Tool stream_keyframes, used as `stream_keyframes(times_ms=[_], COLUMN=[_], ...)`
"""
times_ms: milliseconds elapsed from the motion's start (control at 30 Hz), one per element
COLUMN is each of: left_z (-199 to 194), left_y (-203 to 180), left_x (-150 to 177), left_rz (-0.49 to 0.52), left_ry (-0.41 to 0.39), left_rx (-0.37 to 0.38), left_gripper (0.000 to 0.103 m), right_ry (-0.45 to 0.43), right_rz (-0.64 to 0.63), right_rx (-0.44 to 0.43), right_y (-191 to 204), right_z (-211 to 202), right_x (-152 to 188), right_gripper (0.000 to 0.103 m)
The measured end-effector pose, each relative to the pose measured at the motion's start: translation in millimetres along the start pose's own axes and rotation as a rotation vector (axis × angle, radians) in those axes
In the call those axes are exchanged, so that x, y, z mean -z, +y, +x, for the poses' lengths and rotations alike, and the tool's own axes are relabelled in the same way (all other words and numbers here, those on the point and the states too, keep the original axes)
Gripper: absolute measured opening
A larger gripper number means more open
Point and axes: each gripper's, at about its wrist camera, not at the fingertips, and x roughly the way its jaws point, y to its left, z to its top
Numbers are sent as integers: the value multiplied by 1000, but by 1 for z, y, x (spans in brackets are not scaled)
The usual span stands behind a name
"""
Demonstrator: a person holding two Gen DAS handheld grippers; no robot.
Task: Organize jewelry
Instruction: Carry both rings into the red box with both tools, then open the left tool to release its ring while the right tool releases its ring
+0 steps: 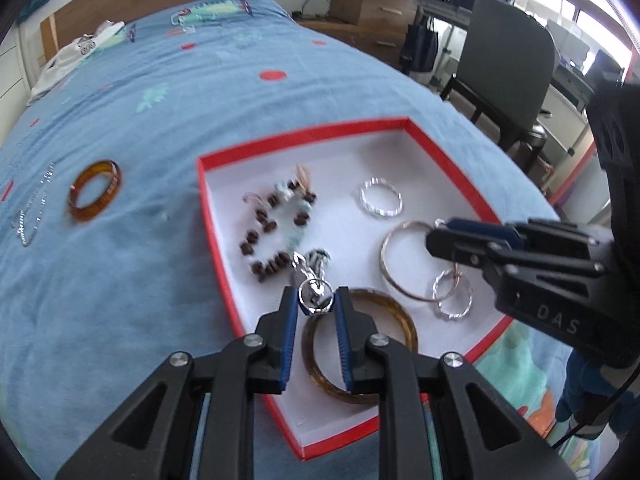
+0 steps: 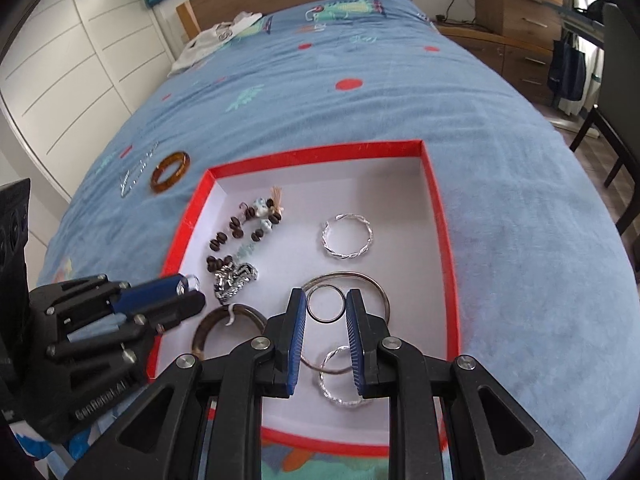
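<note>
Left gripper pinches a key ring and right gripper a thin ring, poised above the red box for sorting.

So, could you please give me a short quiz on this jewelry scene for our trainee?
1. True or false: both amber bangles lie inside the red box.
2. What sits between the left gripper's fingers? A) bead bracelet B) silver clasp C) chain
3. How many twisted silver bangles lie in the box?
Key: 1 false, one lies on the bedspread; 2 B; 3 two.
</note>
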Motion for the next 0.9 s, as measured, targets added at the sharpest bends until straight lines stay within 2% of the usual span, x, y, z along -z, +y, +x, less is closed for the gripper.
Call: stream_keyframes(times_ms=[267, 900], left_z=[13, 16], left_y=[-4, -4], left_x=[6, 9], left_rz=[7, 14], left_ry=[23, 41], left_rx=[58, 43], left_gripper=[18, 20], right_ry=[49, 64], right_rz=[-27, -48], right_rx=[-2, -2], right_y=[-1, 1], right_z=[22, 26], right_x=[4, 8], right_gripper=[21, 24])
